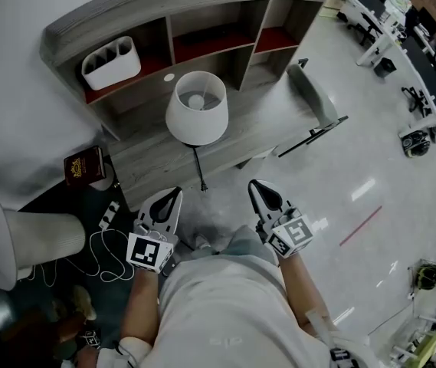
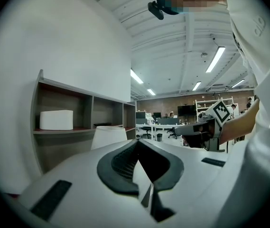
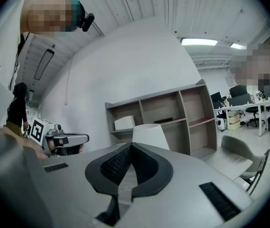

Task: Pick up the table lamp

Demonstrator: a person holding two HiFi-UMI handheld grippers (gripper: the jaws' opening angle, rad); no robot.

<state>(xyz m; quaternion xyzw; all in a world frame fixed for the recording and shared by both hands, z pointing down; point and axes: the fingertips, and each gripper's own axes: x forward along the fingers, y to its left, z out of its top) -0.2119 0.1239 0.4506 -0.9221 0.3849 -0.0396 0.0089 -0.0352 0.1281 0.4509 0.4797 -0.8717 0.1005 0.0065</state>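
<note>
The table lamp (image 1: pixel 196 107) stands on the grey desk (image 1: pixel 156 163), its white shade seen from above and its thin black stem (image 1: pixel 199 171) running down toward me. My left gripper (image 1: pixel 177 192) is shut and empty, just left of the stem's foot. The right gripper (image 1: pixel 253 183) is also shut and empty, further off to the right of the stem. Both point level at the desk. The left gripper view shows the shade (image 2: pixel 109 137) beyond the closed jaw tips (image 2: pixel 137 142). In the right gripper view the shade (image 3: pixel 149 136) rises just behind the closed tips (image 3: pixel 131 145).
A shelf unit (image 1: pixel 202 21) backs the desk, with a white container (image 1: pixel 112 62) in its left bay. A grey chair (image 1: pixel 313 94) stands to the right of the desk. A dark brown box (image 1: pixel 85 165), a white cylinder (image 1: pixel 41 232) and loose cables (image 1: pixel 106 251) lie at the left.
</note>
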